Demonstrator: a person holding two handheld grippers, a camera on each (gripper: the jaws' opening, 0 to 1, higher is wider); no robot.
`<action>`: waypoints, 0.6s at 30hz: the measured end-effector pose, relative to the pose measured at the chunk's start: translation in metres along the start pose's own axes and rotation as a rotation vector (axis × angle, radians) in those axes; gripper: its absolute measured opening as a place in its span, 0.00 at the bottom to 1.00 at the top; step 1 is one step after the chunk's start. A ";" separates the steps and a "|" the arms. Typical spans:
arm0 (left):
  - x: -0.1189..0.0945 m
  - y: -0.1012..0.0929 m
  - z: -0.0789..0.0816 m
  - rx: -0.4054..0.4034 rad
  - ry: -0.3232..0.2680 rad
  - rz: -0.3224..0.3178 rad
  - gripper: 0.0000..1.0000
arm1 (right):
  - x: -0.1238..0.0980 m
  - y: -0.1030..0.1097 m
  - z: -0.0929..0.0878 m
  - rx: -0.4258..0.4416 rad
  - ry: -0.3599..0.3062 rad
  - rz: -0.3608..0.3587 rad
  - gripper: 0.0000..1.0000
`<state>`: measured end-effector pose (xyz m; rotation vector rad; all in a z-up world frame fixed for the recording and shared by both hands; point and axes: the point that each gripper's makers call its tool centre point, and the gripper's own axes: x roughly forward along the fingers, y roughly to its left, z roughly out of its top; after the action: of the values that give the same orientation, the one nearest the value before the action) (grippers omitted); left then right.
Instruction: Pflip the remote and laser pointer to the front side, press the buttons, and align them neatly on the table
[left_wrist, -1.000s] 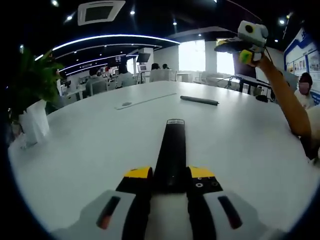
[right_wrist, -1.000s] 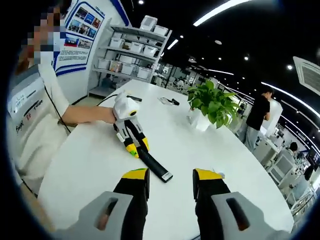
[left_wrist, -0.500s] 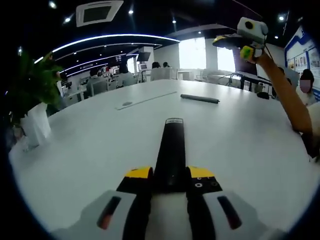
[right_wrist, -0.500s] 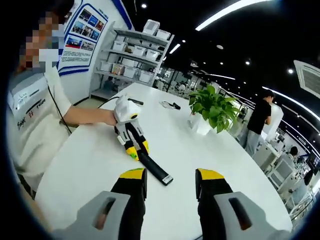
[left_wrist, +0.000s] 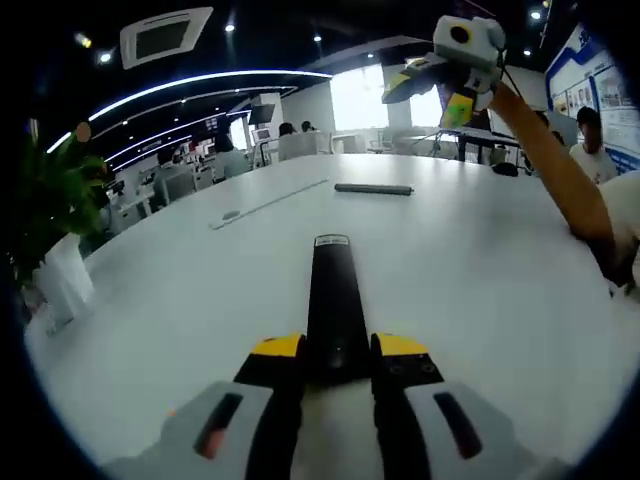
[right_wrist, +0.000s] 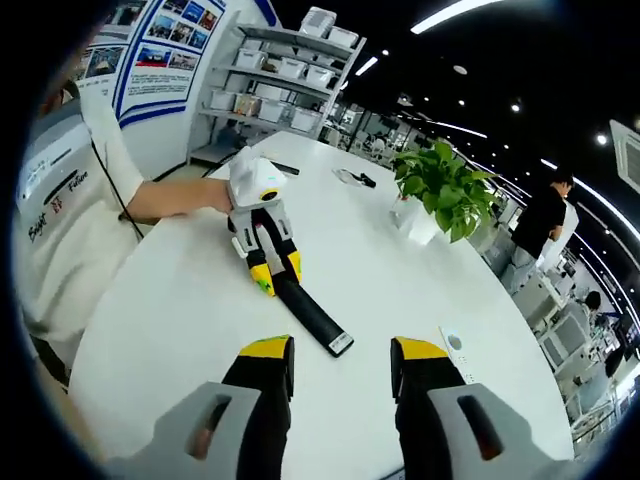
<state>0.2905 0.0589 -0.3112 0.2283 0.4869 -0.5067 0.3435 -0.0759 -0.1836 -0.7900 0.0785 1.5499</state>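
Left gripper (left_wrist: 337, 347): jaws closed narrow on the near end of the black remote (left_wrist: 334, 300); in the right gripper view it (right_wrist: 265, 283) lies low over the table with a person's hand on its white body.
Remote: long, black and flat, pointing away from the left gripper across the white table (left_wrist: 180, 300); its far end rests on the tabletop. In the right gripper view it (right_wrist: 313, 316) runs from the yellow jaw tips toward the near right.
Right gripper (right_wrist: 341, 368): jaws wide apart with nothing between them, held above the table; in the left gripper view it (left_wrist: 440, 85) is raised high at the far right on a bare forearm.
Laser pointer (left_wrist: 373, 189): thin dark stick lying flat on the far part of the table, well apart from the remote.
White remote (right_wrist: 459, 354): small and pale, lying on the table just right of the right jaw in the right gripper view.
Plant (right_wrist: 440, 190): leafy, in a white pot, at the far right of the table in the right gripper view; at the left edge (left_wrist: 50, 215) in the left gripper view.
Shelves (right_wrist: 290, 85): white boxes on racks beyond the table.
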 end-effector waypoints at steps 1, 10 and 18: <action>0.000 0.000 0.000 -0.002 0.001 -0.002 0.28 | 0.000 0.000 0.000 0.000 0.000 0.000 0.41; -0.005 -0.004 -0.003 -0.057 0.015 -0.033 0.28 | 0.001 0.003 0.000 -0.017 0.024 0.001 0.41; -0.010 -0.001 -0.001 0.054 0.009 -0.033 0.28 | 0.007 0.013 0.020 -0.036 -0.063 0.058 0.41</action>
<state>0.2821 0.0629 -0.3076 0.2746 0.4868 -0.5516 0.3237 -0.0625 -0.1771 -0.7726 0.0271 1.6342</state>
